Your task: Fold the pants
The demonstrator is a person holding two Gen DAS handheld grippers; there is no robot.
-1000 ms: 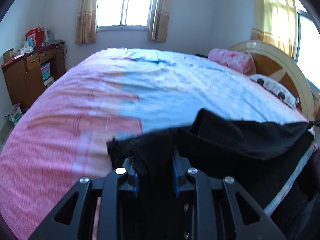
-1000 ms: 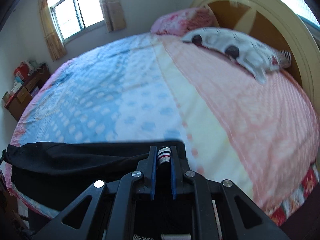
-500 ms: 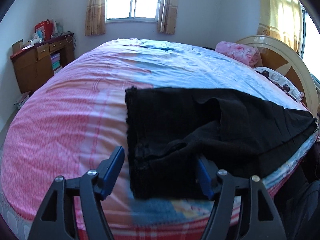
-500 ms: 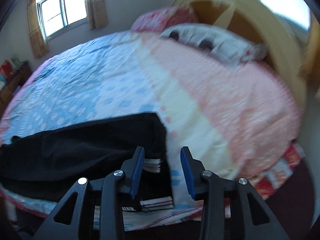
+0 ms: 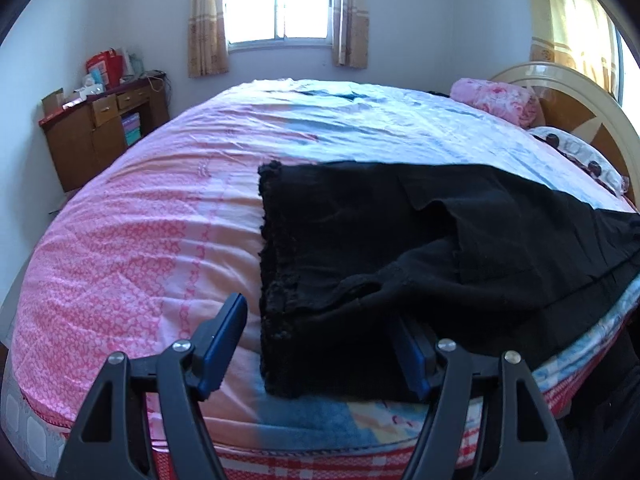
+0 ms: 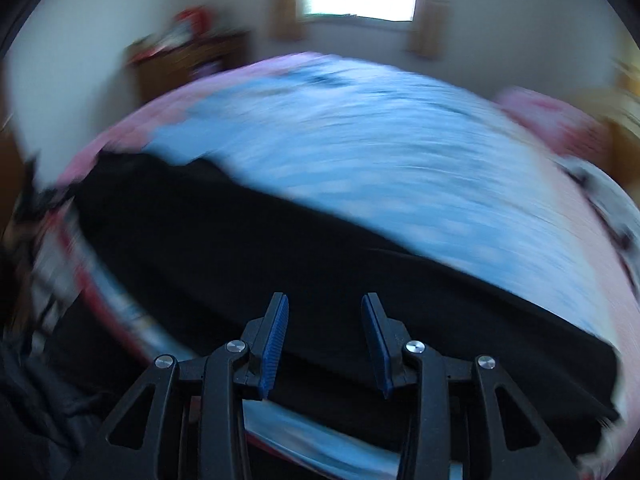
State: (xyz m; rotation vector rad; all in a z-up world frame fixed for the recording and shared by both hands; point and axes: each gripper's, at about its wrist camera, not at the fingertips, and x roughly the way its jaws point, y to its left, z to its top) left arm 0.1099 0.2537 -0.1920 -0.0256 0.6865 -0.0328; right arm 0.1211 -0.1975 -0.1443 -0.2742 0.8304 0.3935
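The pants are black and lie flat near the front edge of the bed. My left tongs are wide open, with the frayed leg end lying between the blue pads but not squeezed. My right tongs are partly open over the dark cloth and hold nothing; that view is blurry. A second ago both tongs pinched the pants. They have just been opening, and now the pants lie spread on the bed.
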